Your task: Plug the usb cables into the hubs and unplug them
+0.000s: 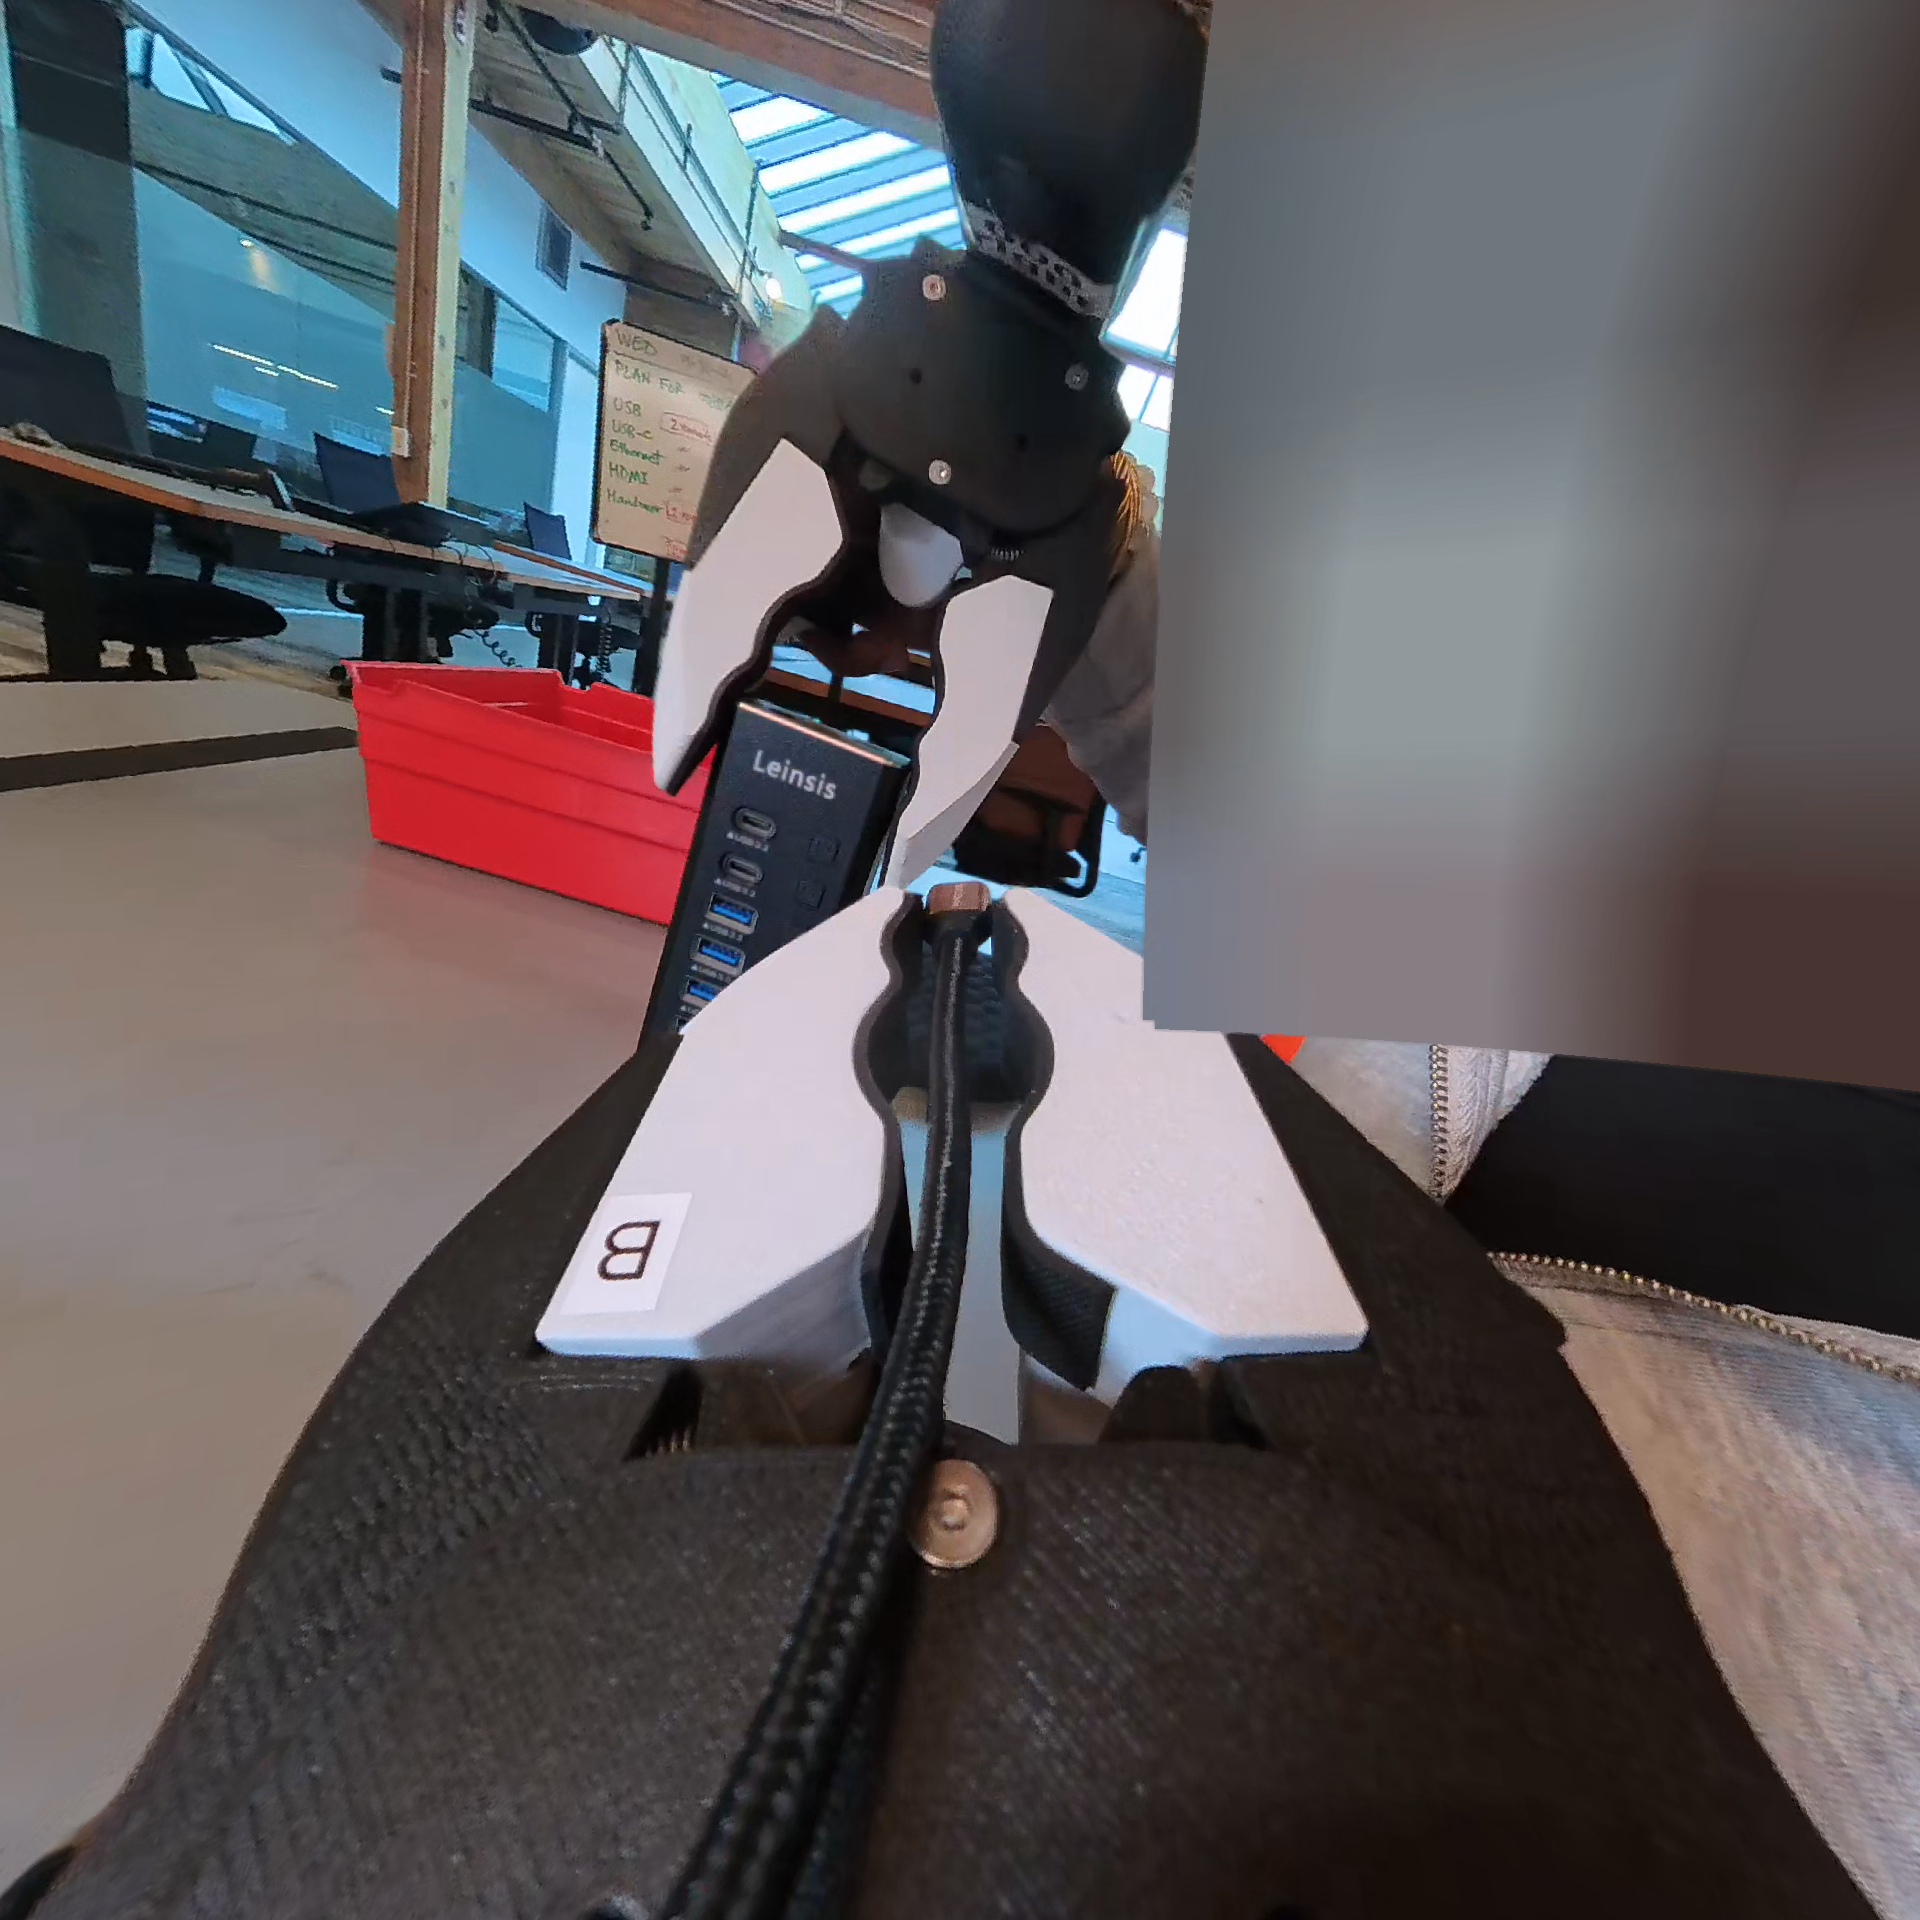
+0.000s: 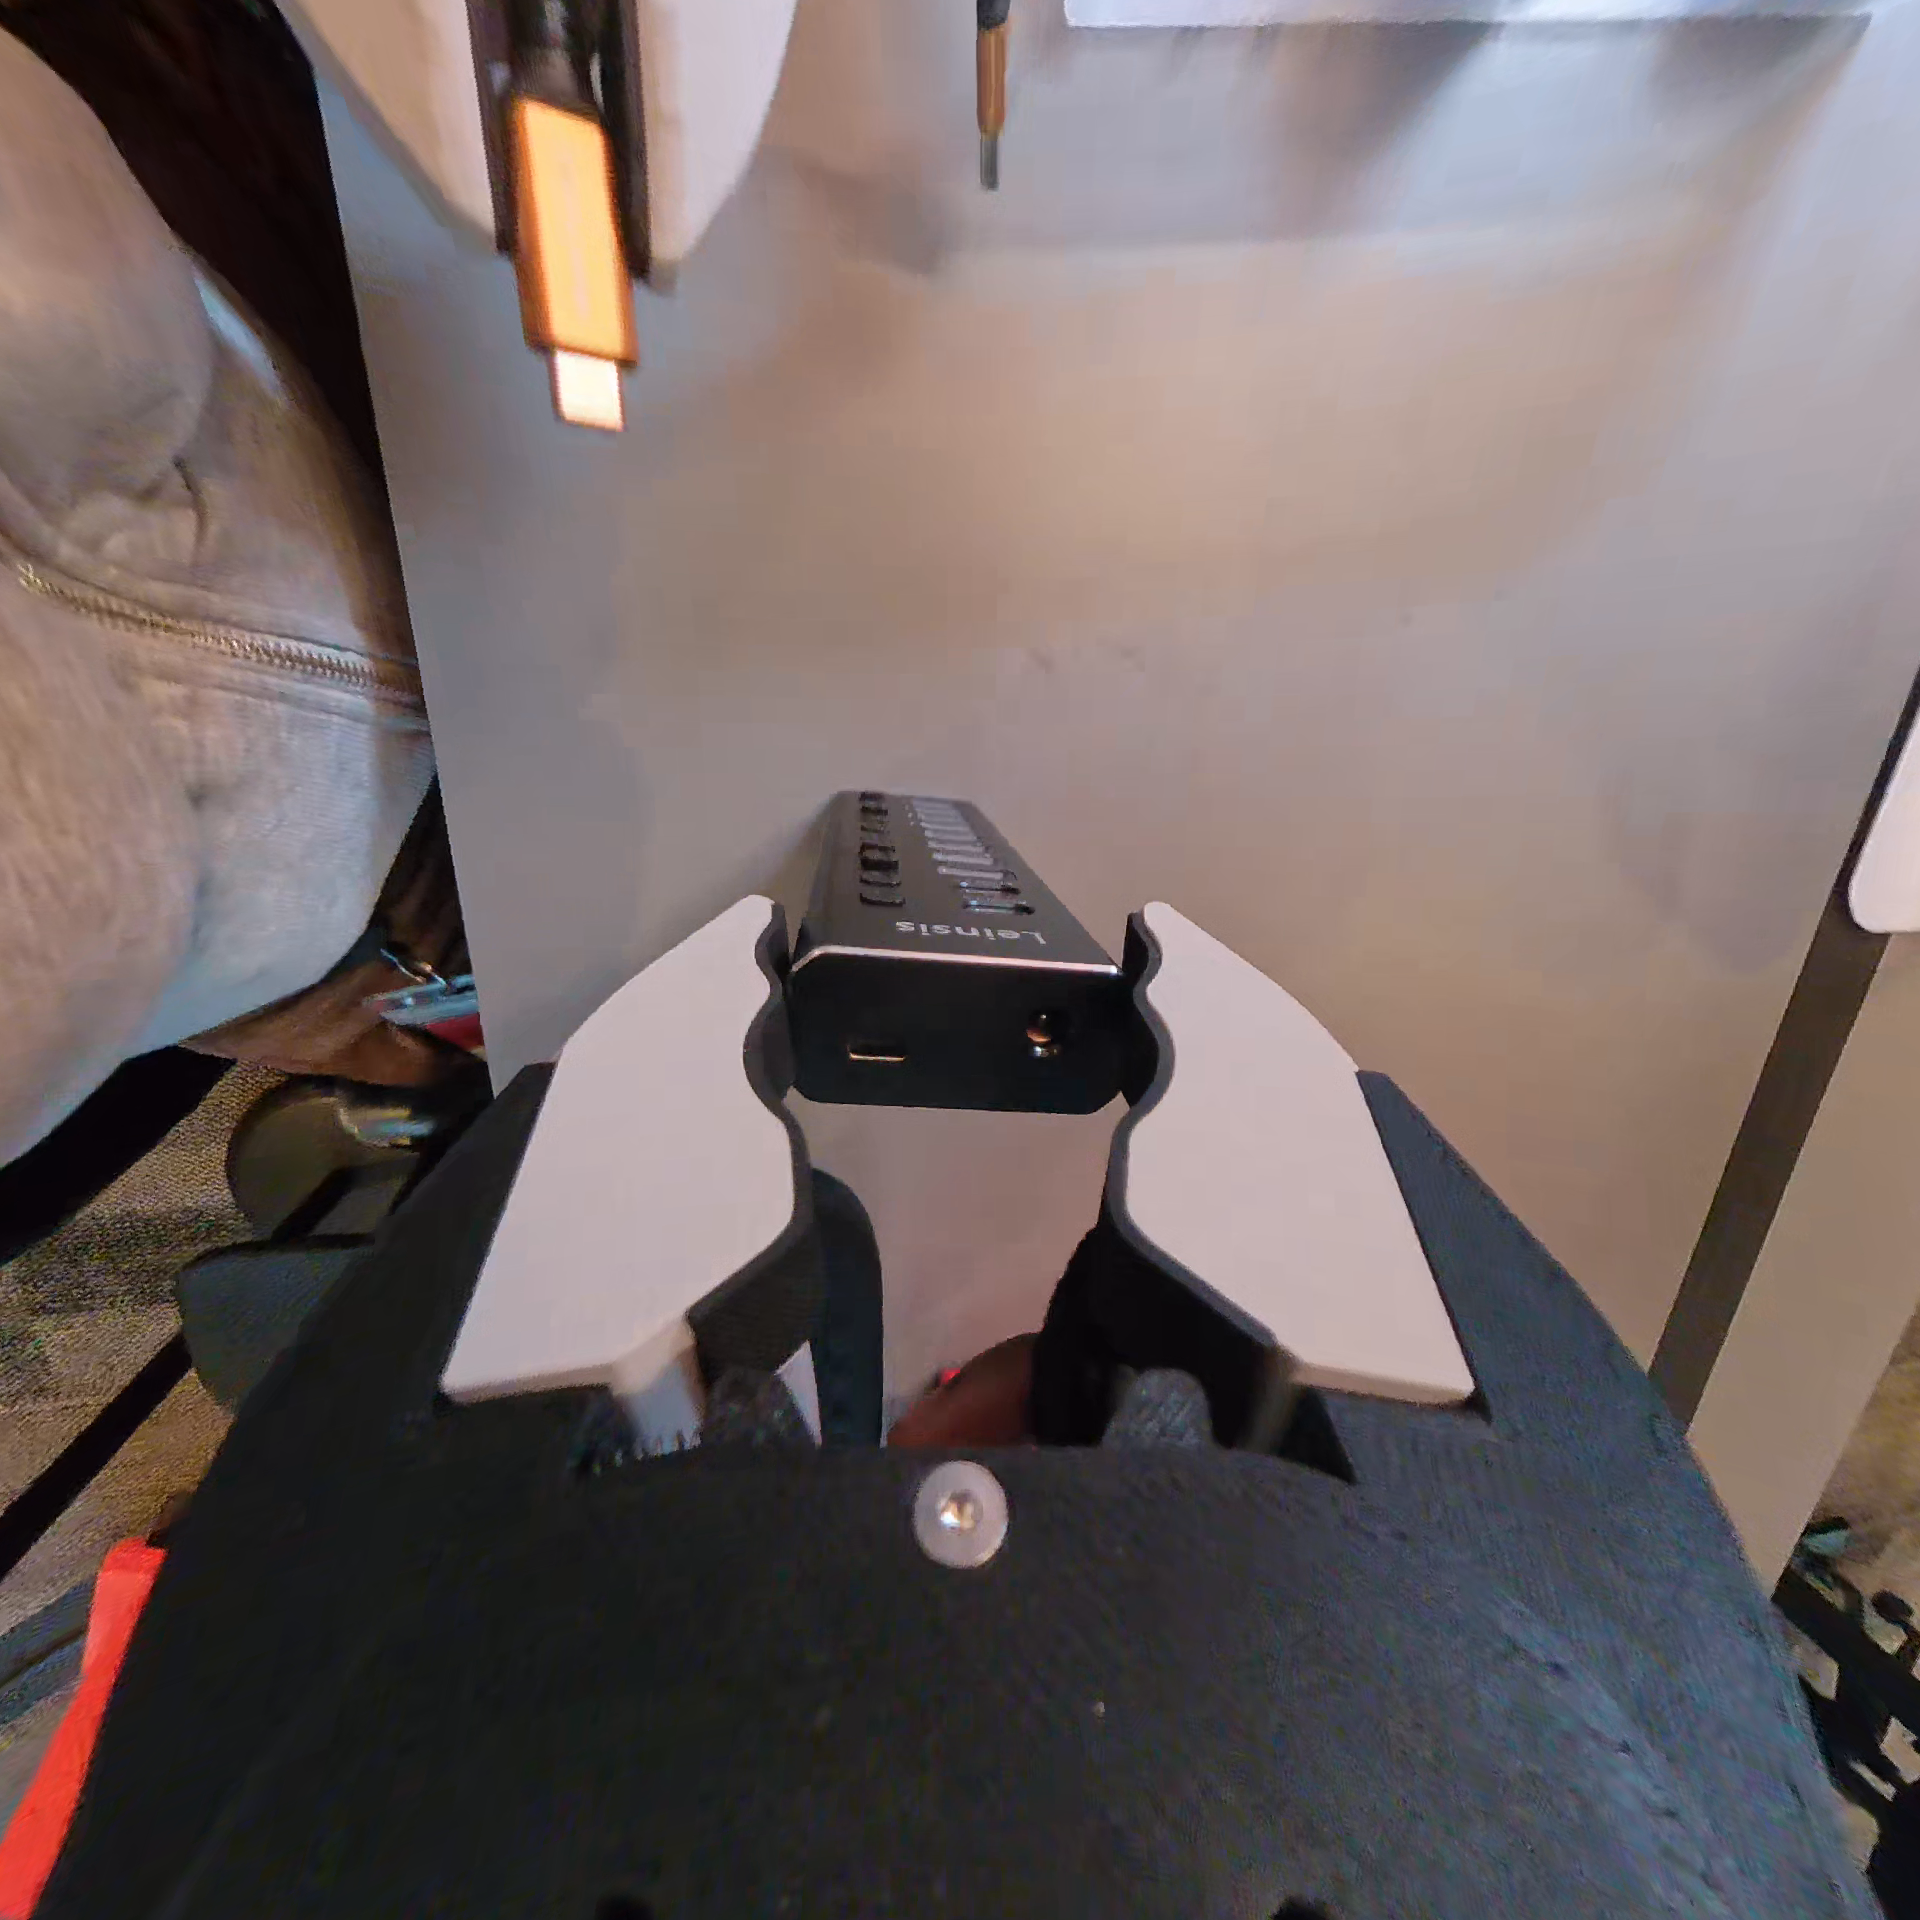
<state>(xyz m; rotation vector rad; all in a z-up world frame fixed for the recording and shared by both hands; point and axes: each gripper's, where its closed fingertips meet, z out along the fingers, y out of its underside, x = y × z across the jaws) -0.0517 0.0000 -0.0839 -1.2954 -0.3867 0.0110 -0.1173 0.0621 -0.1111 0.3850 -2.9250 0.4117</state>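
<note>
My right gripper (image 2: 956, 920) is shut on the top end of a black multi-port hub (image 2: 935, 894) and holds it steeply upright over the grey table (image 2: 1299, 540). In the left wrist view, the same gripper (image 1: 795, 821) shows clamping the hub (image 1: 769, 862), port face toward me. My left gripper (image 1: 951, 906) is shut on a black braided cable (image 1: 935, 1195), its copper plug (image 1: 956, 897) sticking out at the fingertips. In the right wrist view, that plug (image 2: 571, 281) hangs at the top left, apart from the hub. The hub's lower end is hidden.
A red bin (image 1: 499, 769) stands on the table behind the hub. A second cable end (image 2: 989, 94) lies at the table's far side. A person in a grey zip jacket (image 2: 156, 623) is at the table's edge. A whiteboard (image 1: 655, 436) stands in the background. Left tips to right tips: about 10 cm.
</note>
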